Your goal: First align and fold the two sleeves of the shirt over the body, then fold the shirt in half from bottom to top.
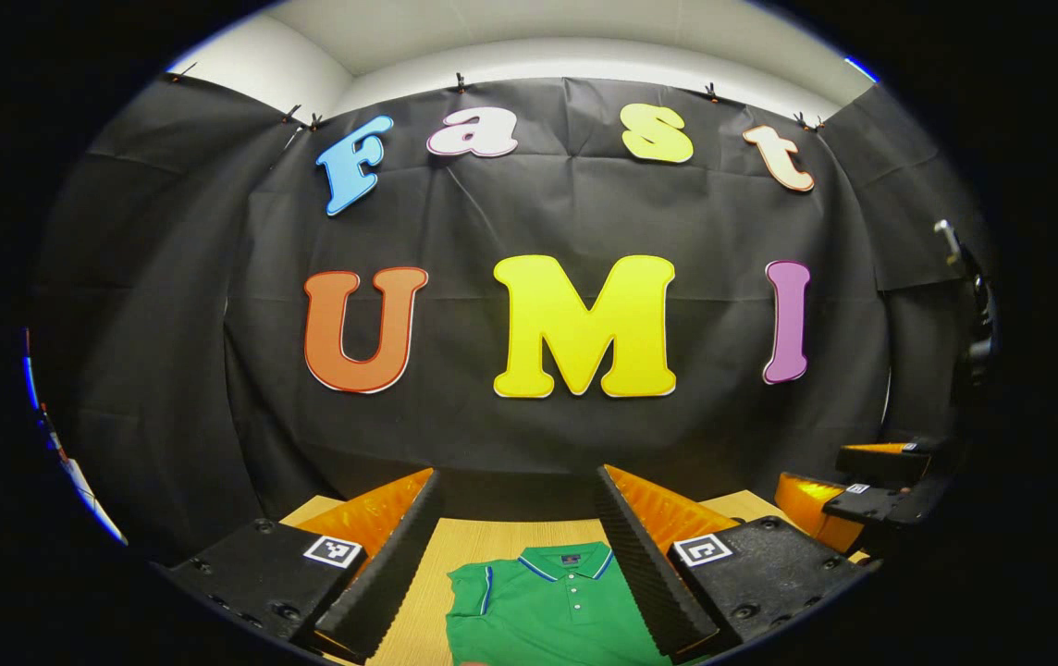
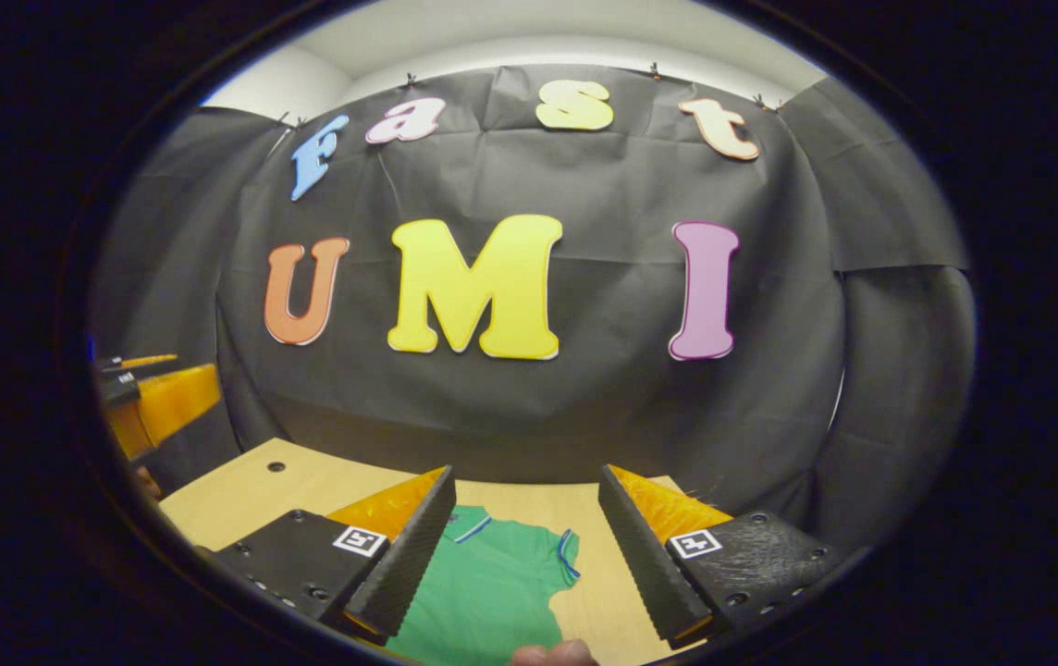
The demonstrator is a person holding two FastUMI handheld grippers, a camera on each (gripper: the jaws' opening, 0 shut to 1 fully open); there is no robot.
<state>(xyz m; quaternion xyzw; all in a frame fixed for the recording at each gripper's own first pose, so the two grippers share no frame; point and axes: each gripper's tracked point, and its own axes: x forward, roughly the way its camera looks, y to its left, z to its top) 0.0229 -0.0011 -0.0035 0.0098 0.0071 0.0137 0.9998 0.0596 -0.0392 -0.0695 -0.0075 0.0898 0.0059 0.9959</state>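
Note:
A green polo shirt [image 1: 552,606] lies flat on the wooden table [image 1: 478,541], collar toward the far wall, buttons showing. My left gripper [image 1: 518,474] hovers above it, open, with the collar and chest framed between its fingers and nothing held. In the right gripper view the shirt [image 2: 483,592] shows its collar edge and one short sleeve [image 2: 564,555] with a striped cuff. My right gripper [image 2: 526,472] is open over that side, holding nothing. The right gripper [image 1: 867,499] also appears at the far right of the left gripper view, and the left gripper [image 2: 154,398] at the left edge of the right gripper view.
The black cloth wall stands close behind the table's far edge. Bare wood [image 2: 252,490] with a small hole lies left of the shirt. A fingertip of a hand [image 2: 552,655] pokes in at the bottom edge. A stand-like object [image 1: 973,296] rises at the far right.

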